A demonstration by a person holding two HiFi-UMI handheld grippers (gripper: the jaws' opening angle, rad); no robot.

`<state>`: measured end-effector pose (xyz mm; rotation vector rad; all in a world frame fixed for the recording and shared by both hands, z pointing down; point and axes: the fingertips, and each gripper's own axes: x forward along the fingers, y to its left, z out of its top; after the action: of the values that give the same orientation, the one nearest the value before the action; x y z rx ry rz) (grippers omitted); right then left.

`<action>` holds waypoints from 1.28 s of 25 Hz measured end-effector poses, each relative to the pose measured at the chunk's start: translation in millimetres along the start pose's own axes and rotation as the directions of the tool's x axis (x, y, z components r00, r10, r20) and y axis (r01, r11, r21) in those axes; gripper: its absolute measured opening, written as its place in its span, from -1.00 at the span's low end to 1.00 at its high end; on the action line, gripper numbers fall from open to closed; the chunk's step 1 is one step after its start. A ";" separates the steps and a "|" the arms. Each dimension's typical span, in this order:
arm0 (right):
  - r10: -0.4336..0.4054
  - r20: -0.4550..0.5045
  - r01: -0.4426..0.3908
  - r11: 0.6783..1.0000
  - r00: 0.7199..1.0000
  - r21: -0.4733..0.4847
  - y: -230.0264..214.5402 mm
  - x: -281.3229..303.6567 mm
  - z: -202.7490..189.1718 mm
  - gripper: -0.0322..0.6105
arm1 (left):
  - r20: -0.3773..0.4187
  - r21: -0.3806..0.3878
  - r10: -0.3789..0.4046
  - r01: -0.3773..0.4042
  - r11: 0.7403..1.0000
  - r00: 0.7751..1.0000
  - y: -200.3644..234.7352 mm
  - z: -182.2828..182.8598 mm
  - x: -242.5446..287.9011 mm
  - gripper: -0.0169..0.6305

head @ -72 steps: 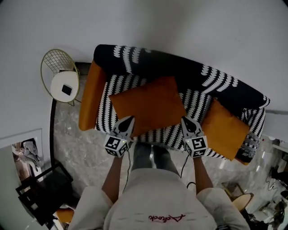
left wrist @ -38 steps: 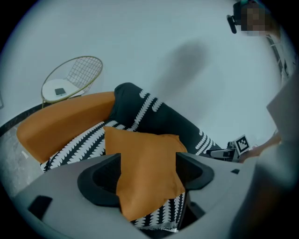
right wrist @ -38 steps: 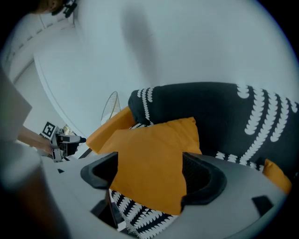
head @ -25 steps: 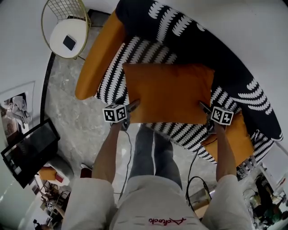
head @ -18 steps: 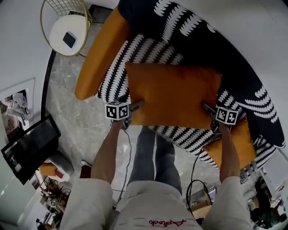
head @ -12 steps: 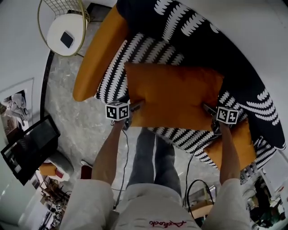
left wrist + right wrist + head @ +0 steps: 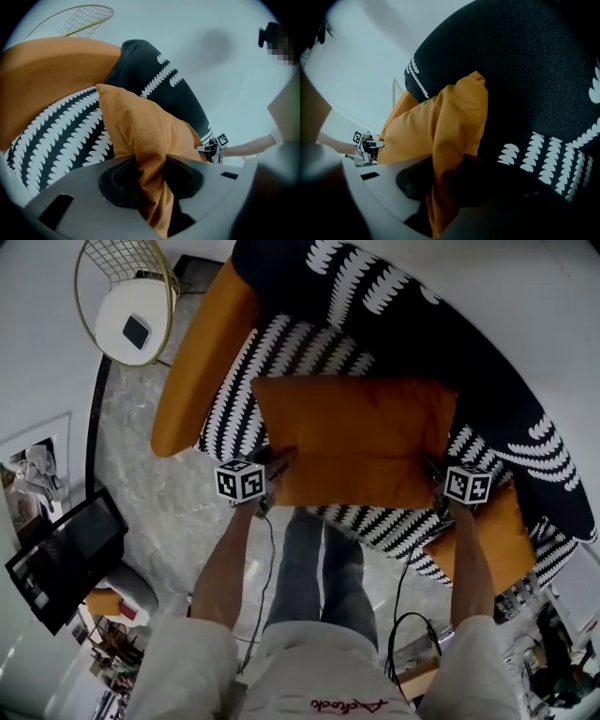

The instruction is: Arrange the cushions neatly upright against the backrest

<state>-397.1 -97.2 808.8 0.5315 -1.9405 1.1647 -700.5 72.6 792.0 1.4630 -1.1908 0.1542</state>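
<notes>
A large orange cushion lies tilted over the sofa's striped seat, in front of the black backrest. My left gripper is at its near left corner and my right gripper at its near right corner. Both pairs of jaws have just been closing. In the left gripper view the bunched cushion fabric is pinched in the left gripper. The right gripper view shows the cushion corner clamped in the right gripper. A second orange cushion lies at the seat's right end.
The sofa has an orange left armrest. A round white side table with a gold wire rim stands beyond it. A black screen sits on the marble floor at the left. The person's legs stand against the sofa's front edge.
Both grippers stay at the big cushion's near corners and have closed onto the fabric. The cushion has shifted slightly left in the head view.
</notes>
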 end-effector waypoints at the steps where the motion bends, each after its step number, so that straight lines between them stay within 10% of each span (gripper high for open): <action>1: 0.002 0.010 -0.002 1.000 1.000 -0.002 1.1 -1.5 -0.2 -0.45 | 0.007 -0.002 -0.007 0.007 1.000 1.000 -1.6 -0.4 -2.0 -0.45; 15: -0.059 0.243 0.038 0.995 0.968 0.089 13.5 -76.1 -35.6 -0.43 | -0.009 0.184 -0.081 0.082 0.980 0.997 -58.7 25.2 -13.5 -0.44; 32: -0.272 0.473 0.132 0.942 0.838 0.309 -25.6 -194.3 -97.8 -0.42 | -0.180 0.419 -0.259 0.312 0.853 0.949 -181.8 56.3 53.4 -0.44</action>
<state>-223.0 -33.0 692.5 1.2749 -2.0976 1.2351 -573.8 -39.8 689.9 1.9881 -0.8569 0.3182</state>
